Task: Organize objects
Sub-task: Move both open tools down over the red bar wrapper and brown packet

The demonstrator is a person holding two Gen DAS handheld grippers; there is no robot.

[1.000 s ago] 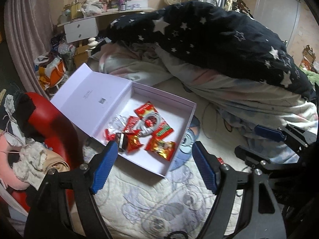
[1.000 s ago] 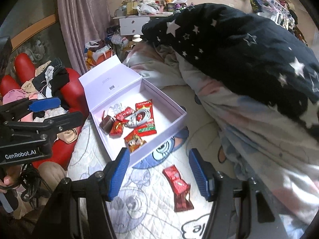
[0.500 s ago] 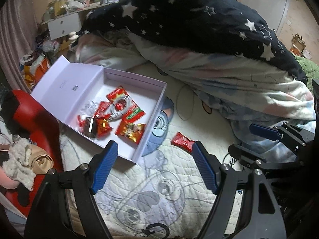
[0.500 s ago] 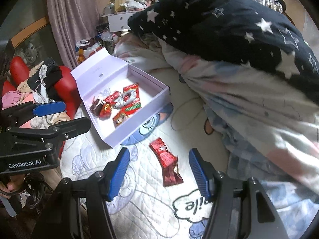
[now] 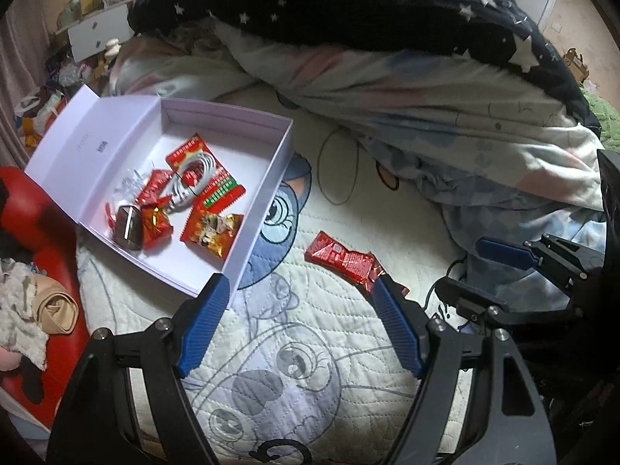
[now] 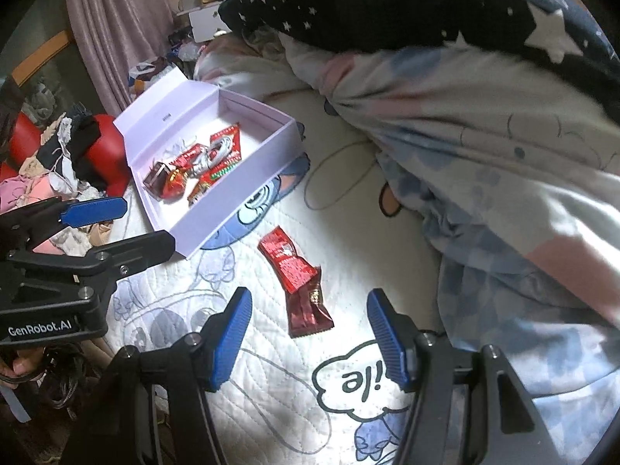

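A red snack packet (image 6: 296, 277) lies loose on the white cartoon quilt (image 6: 271, 395), just beyond my right gripper (image 6: 308, 306), whose blue fingers stand open and hold nothing. The same packet (image 5: 343, 259) shows in the left wrist view near the right fingertip of my open, empty left gripper (image 5: 300, 290). The pale lilac box (image 5: 267, 178) sits open with its lid folded back. It holds several red snack packets (image 5: 211, 228), a dark wrapped sweet (image 5: 128, 226) and a coiled white cable (image 5: 193, 176). The box (image 6: 232, 197) lies left of the loose packet.
A heaped duvet, dark with stars (image 5: 348, 4) and pale underneath (image 6: 484, 124), rises behind and to the right. A red chair piled with clothes (image 6: 58, 162) stands off the bed's left edge. A cluttered white drawer unit (image 5: 100, 35) is at the back.
Both grippers have sunk toward the quilt and tipped downward. The box has slid up and left in both views. The loose red packet has come into the left wrist view.
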